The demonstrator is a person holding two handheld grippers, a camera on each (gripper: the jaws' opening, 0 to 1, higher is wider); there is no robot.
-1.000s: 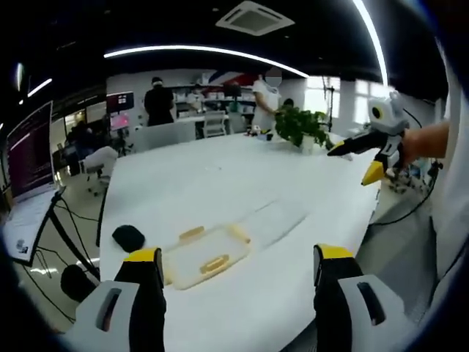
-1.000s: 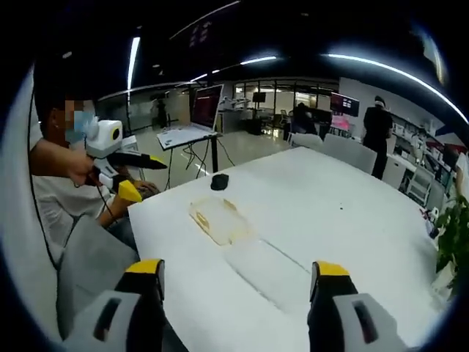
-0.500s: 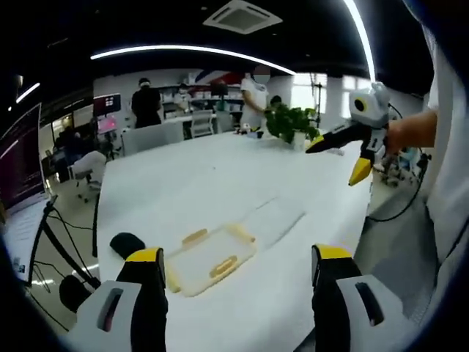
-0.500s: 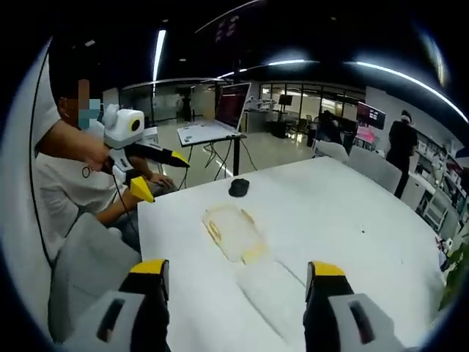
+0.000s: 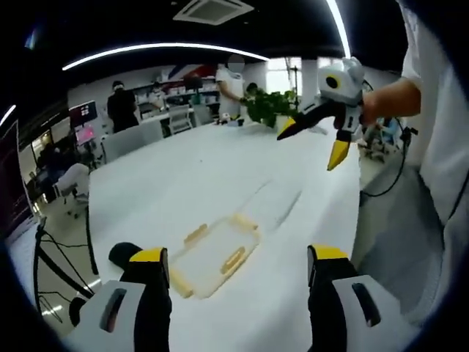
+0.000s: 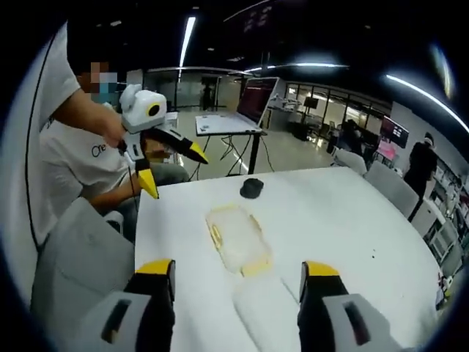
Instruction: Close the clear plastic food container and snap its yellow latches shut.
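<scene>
In the left gripper view, the left gripper (image 5: 233, 268) is held low over the near edge of the white table (image 5: 183, 183), and its two yellow-tipped jaws are spread wide with nothing between them. Just past the jaws, the clear plastic food container (image 5: 214, 254) is seen lying flat on the table, a see-through tray with rounded corners and small yellow latches (image 5: 233, 259) along its edges. Its clear lid (image 5: 275, 203) is laid beside it, farther off, flat and hard to see against the white top. A small round black thing (image 5: 122, 253) is set near the container by the table's edge. Higher up, the right gripper (image 5: 314, 135) is held in the air by a hand (image 5: 370, 108), with its jaws wide apart and empty. In the right gripper view, the right gripper (image 6: 238, 275) is pointed down at the container (image 6: 236, 239), and the left gripper (image 6: 170, 171) is held up beyond it. A green plant (image 5: 270, 106) is stood at the far end.
</scene>
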